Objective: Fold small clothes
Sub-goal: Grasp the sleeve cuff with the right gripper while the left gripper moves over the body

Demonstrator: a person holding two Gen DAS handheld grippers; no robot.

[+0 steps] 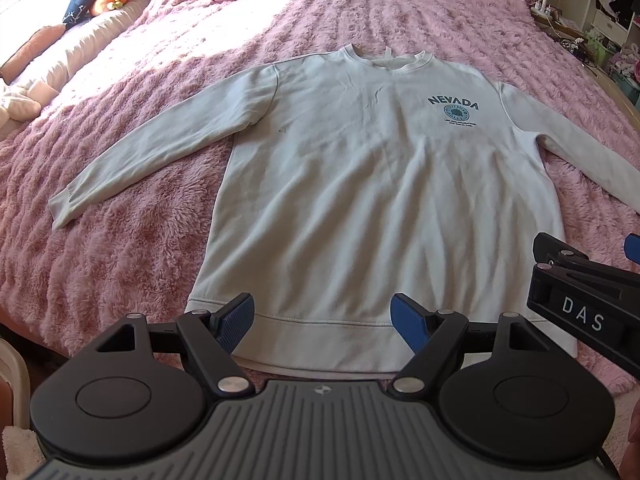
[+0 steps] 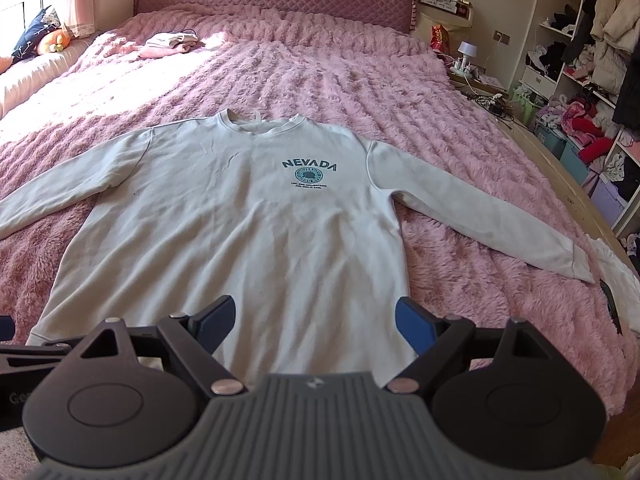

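Sweatshirt (image 2: 224,232), pale with NEVADA printed on the chest, lies face up and flat on a fluffy pink bedspread (image 2: 360,88), both sleeves spread out to the sides. Beyond its collar, near the head of the bed, sits a small pile of folded clothes (image 2: 170,44); further off toward the window lie a dark cushion (image 2: 34,34) and an orange plush toy (image 2: 54,42). Nothing lies on the sweatshirt itself. Beside its right sleeve cuff a white cloth (image 2: 612,268) and a dark object, too cut off to identify, rest at the bed edge. Left gripper (image 1: 322,322) hovers over the hem with its blue-padded jaws wide apart and empty. Right gripper (image 2: 314,322) hangs over the lower body, jaws likewise spread, gripping nothing. From the right wrist view the hem is hidden behind the gripper. Past the sleeve stand a cluttered nightstand (image 2: 466,68) and open shelves (image 2: 580,80) stuffed with clothing
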